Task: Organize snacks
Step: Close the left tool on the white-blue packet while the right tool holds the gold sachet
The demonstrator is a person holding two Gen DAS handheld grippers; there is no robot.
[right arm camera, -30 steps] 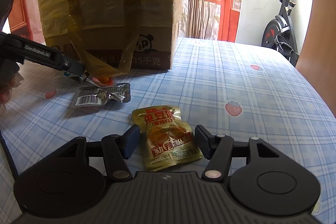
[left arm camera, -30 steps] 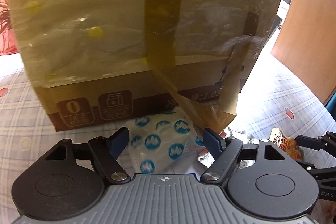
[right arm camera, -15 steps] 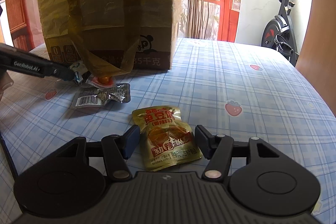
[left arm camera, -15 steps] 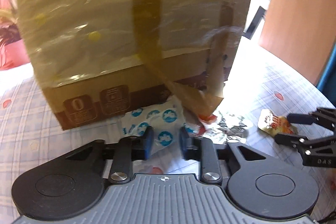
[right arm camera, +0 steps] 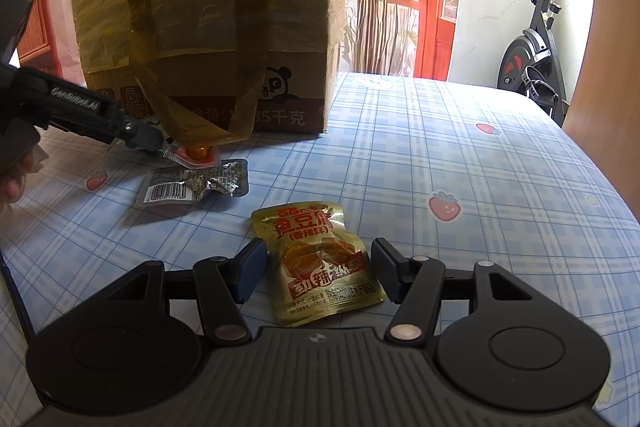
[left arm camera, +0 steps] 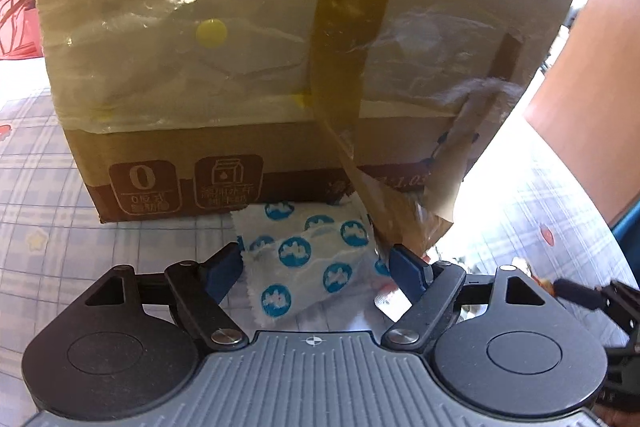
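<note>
A big cardboard box stands on the tabletop, which wears a blue checked cloth with small strawberries. The upper part of the box is wrapped in wrinkled clear plastic, and dark strips of tape hang loose from its front.

Just in front of the box lies a flat white packet with round blue marks and a zigzag edge; its far edge touches the foot of the box. The left tool is around it: the packet lies between the two blue fingers, and the jaws are opening, so the pads do not press on it.

Further from the box, near its right corner, lies a shiny gold pouch with red print, a little crumpled. The right tool stands released over it, one finger on each side of the pouch, both apart from it.

Between the gold pouch and the box lie a silver foil packet with a barcode and a small red packet, close to the hanging tape.
</note>
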